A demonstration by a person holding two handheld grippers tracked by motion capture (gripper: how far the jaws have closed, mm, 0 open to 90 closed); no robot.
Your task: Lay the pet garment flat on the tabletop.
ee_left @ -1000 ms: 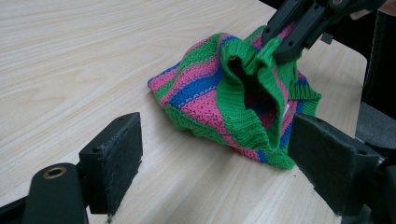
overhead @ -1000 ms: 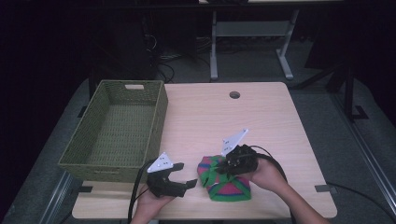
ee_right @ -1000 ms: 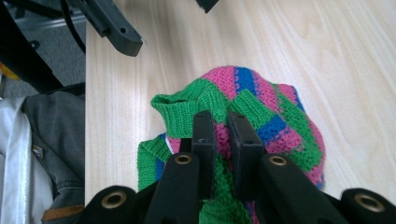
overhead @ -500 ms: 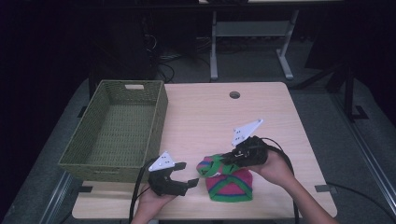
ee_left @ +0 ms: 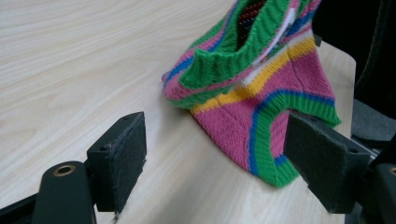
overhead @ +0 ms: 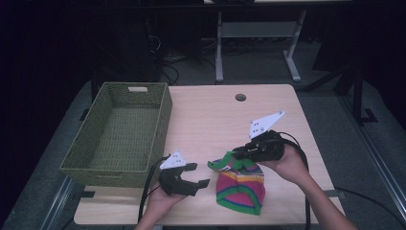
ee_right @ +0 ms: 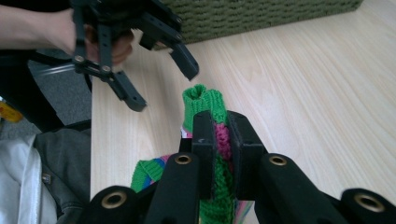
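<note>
Writing: none readable on any thing; a small white tag sewn inside the garment's neck is too small to read.
Left gripper point(overhead: 203, 175): black two-jaw tool with a grey three-cornered plate on top, held in the person's left hand point(overhead: 160, 203) at the near edge of the table; its jaws stand wide apart and have just been closing a little, with nothing pressed between the pads; in the left gripper view the garment's lower corner lies on the table between and just beyond them, untouched.
Striped knitted garment point(overhead: 241, 184): small, of pink, yellow, blue and green wool with green ribbed edging; it lies near the table's front edge, to the right of the left gripper, its lower part resting on the wood and its upper edge lifted.
Right gripper point(overhead: 234, 154): black two-jaw tool in the person's right hand point(overhead: 289, 163); its jaws are clamped tight on the green ribbed edge of the garment, the knit pinched between the pads in the right gripper view.
Light wooden table point(overhead: 210, 120): bare wood beyond the garment, with a round hole near its far edge.
Olive-green woven rectangular basket point(overhead: 119, 132): stands on the table's left side, well apart from the garment.
</note>
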